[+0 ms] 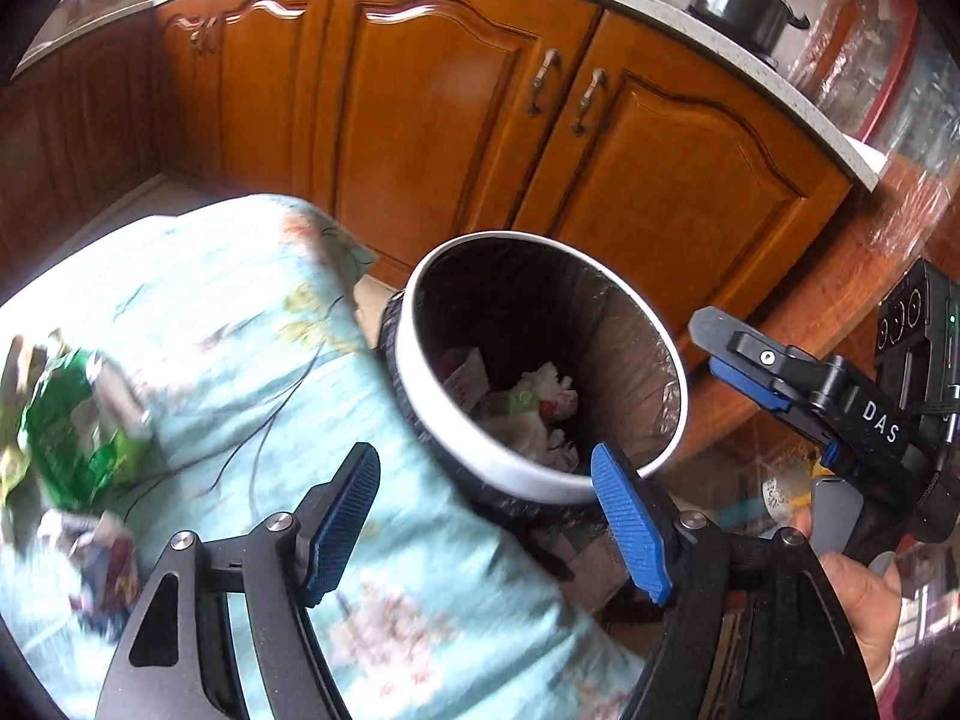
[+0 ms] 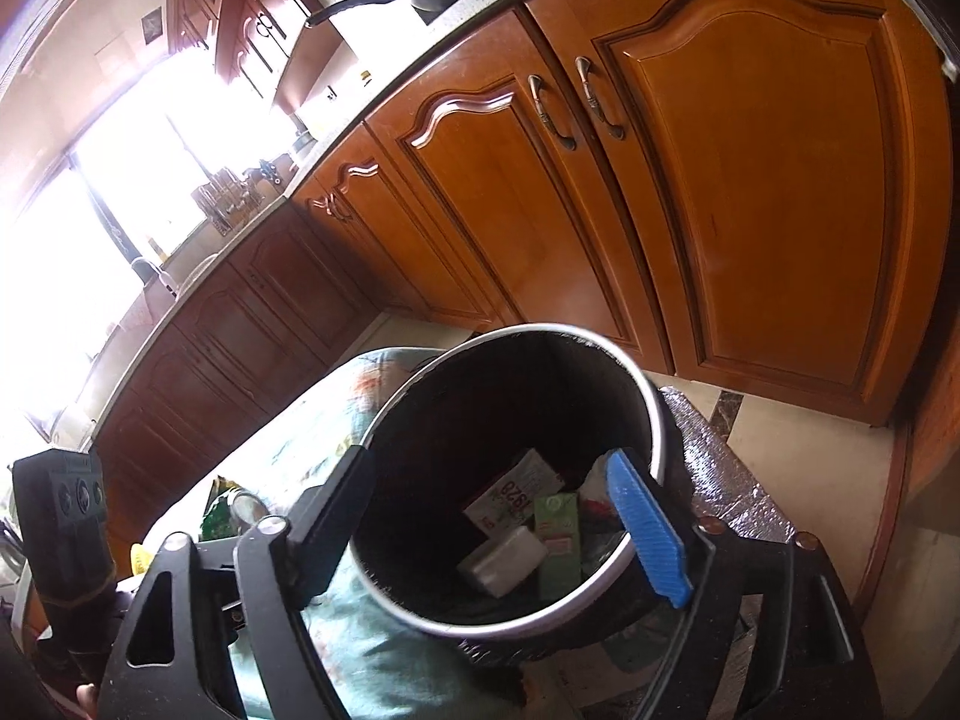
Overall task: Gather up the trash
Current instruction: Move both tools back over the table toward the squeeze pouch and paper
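Note:
A round trash bin (image 1: 516,474) with a white rim and a black liner stands beside the table. It holds crumpled paper and cartons, among them a green carton (image 2: 558,534) and a white block (image 2: 504,558). My left gripper (image 1: 486,522) is open and empty over the table's edge, just before the bin. My right gripper (image 2: 492,534) hangs open above the bin's mouth (image 2: 660,438) with nothing between its pads; from the left wrist it shows at the right (image 1: 714,354). A green wrapper (image 1: 72,432) and a crumpled packet (image 1: 96,546) lie on the light blue flowered cloth (image 1: 240,300).
Brown wooden cabinet doors (image 1: 456,120) close off the space behind the bin. A dark pot (image 1: 738,0) stands on the counter above. A person's hand (image 1: 858,606) holds the right gripper's grip. Pale floor tiles (image 2: 780,450) show to the right of the bin.

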`<state>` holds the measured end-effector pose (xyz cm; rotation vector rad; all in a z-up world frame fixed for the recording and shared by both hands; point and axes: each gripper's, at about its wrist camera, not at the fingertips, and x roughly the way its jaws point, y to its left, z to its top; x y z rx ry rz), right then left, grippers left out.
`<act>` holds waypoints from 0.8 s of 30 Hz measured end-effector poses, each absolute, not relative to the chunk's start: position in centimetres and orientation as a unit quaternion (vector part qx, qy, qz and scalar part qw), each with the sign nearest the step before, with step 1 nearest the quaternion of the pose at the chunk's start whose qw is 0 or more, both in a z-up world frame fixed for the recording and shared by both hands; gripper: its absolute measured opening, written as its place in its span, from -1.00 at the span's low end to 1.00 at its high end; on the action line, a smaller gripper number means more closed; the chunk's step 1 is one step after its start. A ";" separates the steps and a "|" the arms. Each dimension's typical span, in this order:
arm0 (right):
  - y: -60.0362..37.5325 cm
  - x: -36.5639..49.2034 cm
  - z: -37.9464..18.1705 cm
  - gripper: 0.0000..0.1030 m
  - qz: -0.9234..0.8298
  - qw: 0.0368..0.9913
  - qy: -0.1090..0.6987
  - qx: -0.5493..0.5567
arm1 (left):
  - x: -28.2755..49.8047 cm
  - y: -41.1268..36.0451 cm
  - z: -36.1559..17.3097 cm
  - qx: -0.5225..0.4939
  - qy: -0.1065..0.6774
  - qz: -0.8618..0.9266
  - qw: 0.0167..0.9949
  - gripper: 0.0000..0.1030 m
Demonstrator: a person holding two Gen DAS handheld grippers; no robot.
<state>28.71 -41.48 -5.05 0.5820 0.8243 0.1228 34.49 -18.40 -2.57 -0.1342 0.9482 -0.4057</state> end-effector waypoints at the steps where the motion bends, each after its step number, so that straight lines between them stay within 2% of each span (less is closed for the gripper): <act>1: -41.1 28.4 -5.0 0.74 0.062 0.873 0.394 0.280 | 33.8 -17.5 -2.7 -0.072 0.453 -0.188 0.869 0.41; 14: -33.1 25.1 -5.4 0.76 0.127 0.859 0.414 0.274 | 25.6 -7.2 -2.2 -0.121 0.424 -0.098 0.892 0.41; 24: -26.0 24.2 -6.1 0.76 0.180 0.844 0.439 0.252 | 22.3 -0.4 -2.2 -0.157 0.426 -0.042 0.890 0.41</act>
